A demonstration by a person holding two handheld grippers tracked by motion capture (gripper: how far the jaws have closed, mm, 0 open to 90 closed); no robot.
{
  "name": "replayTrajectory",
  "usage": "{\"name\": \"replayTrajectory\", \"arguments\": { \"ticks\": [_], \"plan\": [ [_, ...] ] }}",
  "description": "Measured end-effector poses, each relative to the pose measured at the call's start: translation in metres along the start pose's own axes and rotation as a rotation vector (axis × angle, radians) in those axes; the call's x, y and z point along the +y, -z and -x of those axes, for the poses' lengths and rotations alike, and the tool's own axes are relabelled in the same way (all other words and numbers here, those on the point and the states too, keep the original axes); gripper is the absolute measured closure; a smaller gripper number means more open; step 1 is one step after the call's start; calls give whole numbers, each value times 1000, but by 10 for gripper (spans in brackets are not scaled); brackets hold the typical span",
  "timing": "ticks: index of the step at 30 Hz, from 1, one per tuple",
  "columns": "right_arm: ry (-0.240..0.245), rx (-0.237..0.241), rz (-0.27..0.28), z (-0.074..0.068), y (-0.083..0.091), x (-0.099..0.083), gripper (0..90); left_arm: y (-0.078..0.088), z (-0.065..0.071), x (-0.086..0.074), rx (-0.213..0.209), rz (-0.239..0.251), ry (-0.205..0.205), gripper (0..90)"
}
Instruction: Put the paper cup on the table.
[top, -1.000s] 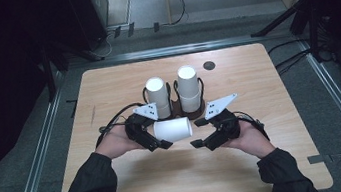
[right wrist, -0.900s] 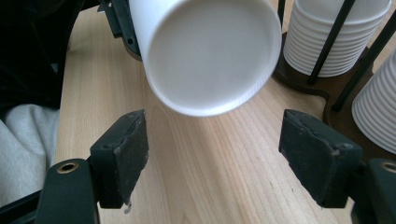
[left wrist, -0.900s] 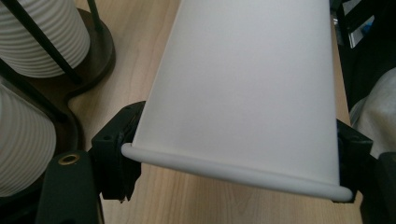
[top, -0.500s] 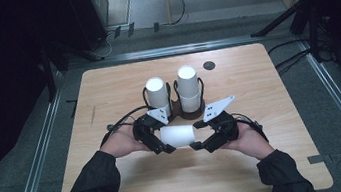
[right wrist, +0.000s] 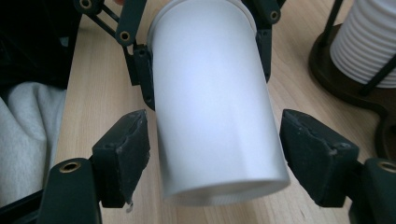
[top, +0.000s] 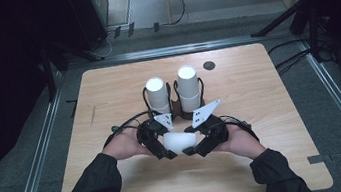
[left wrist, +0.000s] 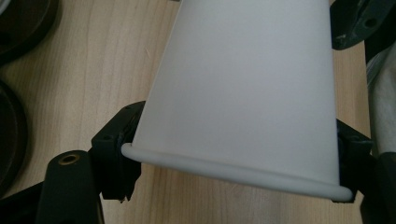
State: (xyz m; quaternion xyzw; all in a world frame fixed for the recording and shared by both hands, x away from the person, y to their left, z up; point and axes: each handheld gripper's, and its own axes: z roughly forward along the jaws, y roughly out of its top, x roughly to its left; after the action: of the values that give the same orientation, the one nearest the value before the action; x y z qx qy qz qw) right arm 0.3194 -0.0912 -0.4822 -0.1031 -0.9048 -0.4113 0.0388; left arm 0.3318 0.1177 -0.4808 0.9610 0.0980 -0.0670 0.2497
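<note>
A light wooden counter (top: 107, 94) stands on a grey floor with dark surroundings and metal rails along its sides. Low over its near middle a white paper cup (top: 180, 141) lies on its side between the two grippers. The left gripper (top: 161, 147) is clenched on the cup at its rim end; in the left gripper view its fingers (left wrist: 116, 140) press against both sides of the cup just behind the rolled rim. The right gripper (top: 197, 149) has just been closing in on the cup's base end; in the right gripper view its fingers (right wrist: 125, 149) flank the cup with narrow gaps on both sides, not yet pressing on it. Just beyond the grippers, a dark wire cup holder (top: 175, 106) stands upright with two stacks of white cups (top: 188, 87) side by side. A small dark disc (top: 209, 65) lies farther back on the counter, near its far edge.
</note>
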Motion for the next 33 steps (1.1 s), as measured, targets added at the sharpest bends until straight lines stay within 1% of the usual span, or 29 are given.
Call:
{"name": "replayTrajectory", "arguments": {
  "ticks": [4,5,7,10,14,16,18,19,20,21,22,24,30,32,33],
  "plan": [
    [14,10,-31,-1,-8,2,278,-2,2,-1,0,-11,-2,227],
    [24,12,-39,-1,-10,3,280,-2,2,-1,5,-15,-2,224],
    [28,18,-57,-2,-13,4,294,-2,3,-1,9,-20,0,222],
    [35,15,-70,-2,-16,6,308,-2,4,-2,17,-17,1,223],
    [47,18,-72,-2,-16,7,317,-1,4,-4,13,-3,6,224],
    [49,20,-70,-3,-16,8,319,0,4,-4,9,4,0,222],
    [55,19,-65,-3,-15,8,319,1,4,-5,9,22,-10,212],
    [56,18,-64,-3,-14,9,318,2,5,-6,23,39,-27,203],
    [59,18,-63,-3,-13,9,317,4,6,-6,24,63,-19,187],
    [62,14,-58,-3,-12,9,317,5,5,-5,17,70,-12,155],
    [61,9,-51,-3,-10,9,317,7,6,-5,30,81,-3,122],
    [56,7,-48,-2,-8,8,317,9,4,-5,35,101,19,90],
    [48,1,-2,1,2,7,317,18,0,-11,25,171,58,73],
    [39,9,15,1,6,7,316,22,-1,-12,23,200,65,73],
    [44,4,27,2,7,7,316,24,-1,-13,19,208,67,73]
  ]
}}
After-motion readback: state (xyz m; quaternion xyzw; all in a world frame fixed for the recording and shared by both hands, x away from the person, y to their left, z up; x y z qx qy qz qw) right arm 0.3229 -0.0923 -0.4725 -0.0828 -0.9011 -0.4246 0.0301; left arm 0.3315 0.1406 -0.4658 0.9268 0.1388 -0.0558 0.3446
